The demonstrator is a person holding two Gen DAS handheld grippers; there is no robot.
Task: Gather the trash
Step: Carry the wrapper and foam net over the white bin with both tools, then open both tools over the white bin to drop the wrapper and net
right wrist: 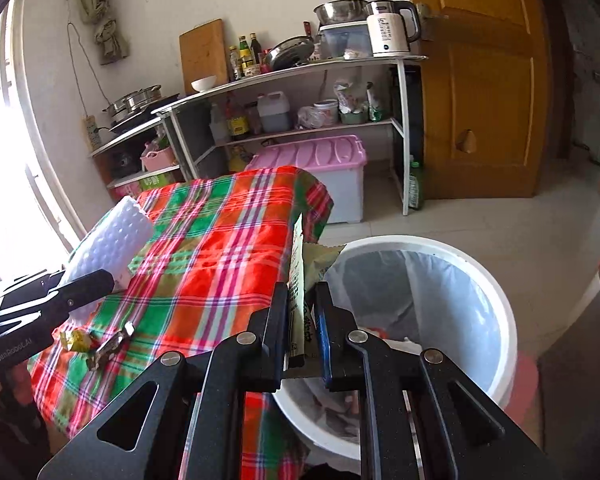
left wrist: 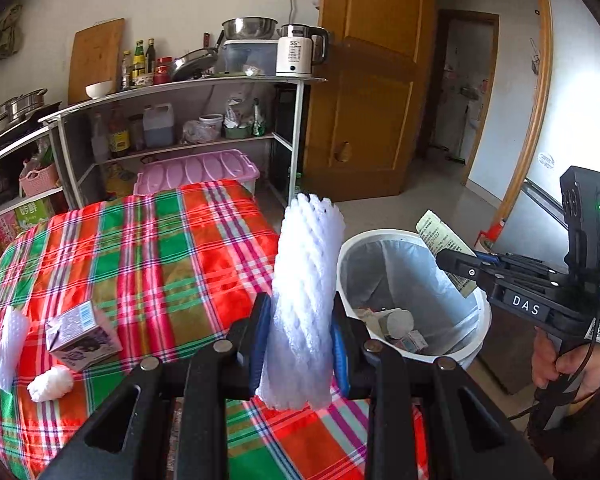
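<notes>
While both tools grip trash, carton beside

We note a woven plaid cloth, a smooth white plastic bin – thin film liner – and ribbed foam netting.

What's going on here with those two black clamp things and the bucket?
A person is clearing trash off a table with a plaid cloth, using a handheld gripper in each hand. The left gripper is shut on a white foam net sleeve; the right gripper pinches a snack wrapper by the white trash bin. A small carton and other scraps remain on the table.
</notes>
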